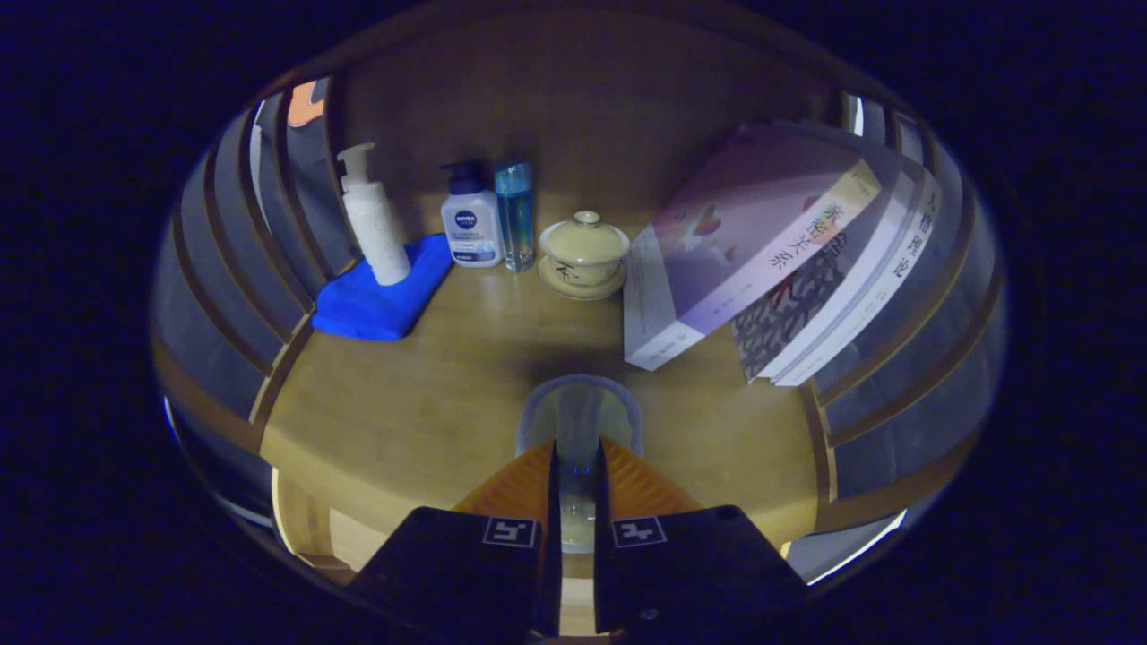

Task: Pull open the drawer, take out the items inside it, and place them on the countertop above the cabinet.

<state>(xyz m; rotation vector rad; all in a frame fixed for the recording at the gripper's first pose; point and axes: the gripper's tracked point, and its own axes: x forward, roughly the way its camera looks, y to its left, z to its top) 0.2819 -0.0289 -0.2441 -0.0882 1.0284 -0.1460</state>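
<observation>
One item, a clear plastic cup, is pinched between the fingers of the gripper at lower centre of the frame. Both fingers press its wall from left and right, with only a narrow gap between them. The cup stands upright, its axis vertical, and appears to sit on or just above the wooden countertop; which of the two cannot be told. It lies directly ahead along the finger line. Beyond it, at upper centre, stand a lidded teacup, two bottles and a white pump bottle on a blue cloth. Leaning books occupy the upper right. Judged step: release. The bare surface around the cup suggests the fingers can spread sideways without touching anything.
</observation>
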